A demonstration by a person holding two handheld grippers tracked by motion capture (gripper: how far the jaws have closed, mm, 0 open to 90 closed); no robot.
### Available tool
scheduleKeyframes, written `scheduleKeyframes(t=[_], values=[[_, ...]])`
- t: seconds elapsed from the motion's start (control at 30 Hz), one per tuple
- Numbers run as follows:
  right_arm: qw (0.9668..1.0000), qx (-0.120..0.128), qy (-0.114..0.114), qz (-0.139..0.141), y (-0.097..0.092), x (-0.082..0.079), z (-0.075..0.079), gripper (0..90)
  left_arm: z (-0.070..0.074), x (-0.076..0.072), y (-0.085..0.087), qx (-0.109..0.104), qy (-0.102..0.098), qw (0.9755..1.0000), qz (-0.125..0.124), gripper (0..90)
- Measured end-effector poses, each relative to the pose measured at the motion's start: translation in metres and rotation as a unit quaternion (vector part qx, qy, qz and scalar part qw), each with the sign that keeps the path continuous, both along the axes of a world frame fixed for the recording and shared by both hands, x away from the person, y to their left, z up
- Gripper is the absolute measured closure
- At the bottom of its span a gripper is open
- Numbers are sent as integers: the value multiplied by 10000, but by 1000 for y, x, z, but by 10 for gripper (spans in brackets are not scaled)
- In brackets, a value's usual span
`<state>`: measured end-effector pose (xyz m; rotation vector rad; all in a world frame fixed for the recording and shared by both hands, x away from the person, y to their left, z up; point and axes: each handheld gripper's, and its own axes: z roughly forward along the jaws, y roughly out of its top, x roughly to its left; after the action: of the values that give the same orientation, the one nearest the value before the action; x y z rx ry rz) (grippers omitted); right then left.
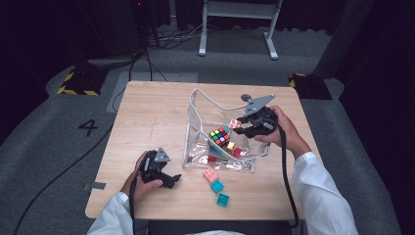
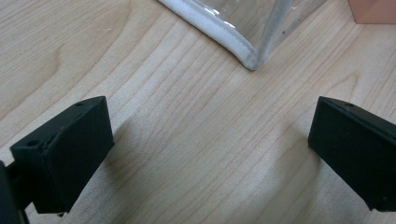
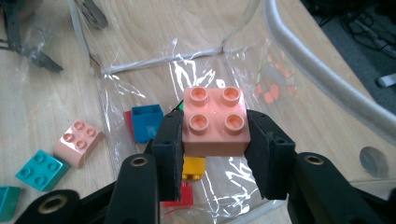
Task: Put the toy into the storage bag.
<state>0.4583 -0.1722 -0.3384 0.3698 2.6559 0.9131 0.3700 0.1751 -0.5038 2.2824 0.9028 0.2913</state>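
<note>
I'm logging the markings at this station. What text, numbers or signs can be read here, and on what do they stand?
"4": a dark numeral on the grey floor, left of the table.
Yellow-and-black hazard stripes, no words: on the dark floor plate beyond the table's far left corner.
Bricks, puzzle cube, clear bag and tongs: no lettering can be made out.

Pink 4-stud brick (image 3: 214, 122) upright, clamped above the clear bag (image 3: 140, 70)

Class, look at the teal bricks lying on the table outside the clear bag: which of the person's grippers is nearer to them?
Left. The left gripper rests open on the table just beside the teal bricks. The right gripper, shut on a pink brick, is over the clear bag, farther away.
</note>
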Motion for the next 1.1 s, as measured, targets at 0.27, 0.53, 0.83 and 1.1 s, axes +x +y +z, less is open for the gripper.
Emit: scheduleKeyframes(t=[0.27, 0.53, 0.83, 1.1], values=[[9980, -628, 71, -89, -2, 6, -7, 592, 0, 0, 0, -1, 0, 10000, 1, 1], [9933, -1102, 58, -355, -21, 5, -7, 592, 0, 0, 0, -1, 0, 10000, 1, 1], [9890, -1423, 47, -398, -32, 0, -1, 592, 0, 0, 0, -2, 1, 10000, 1, 1], [9914, -1264, -75, -331, -32, -5, -2, 558, 0, 0, 0, -1, 0, 10000, 0, 1]])
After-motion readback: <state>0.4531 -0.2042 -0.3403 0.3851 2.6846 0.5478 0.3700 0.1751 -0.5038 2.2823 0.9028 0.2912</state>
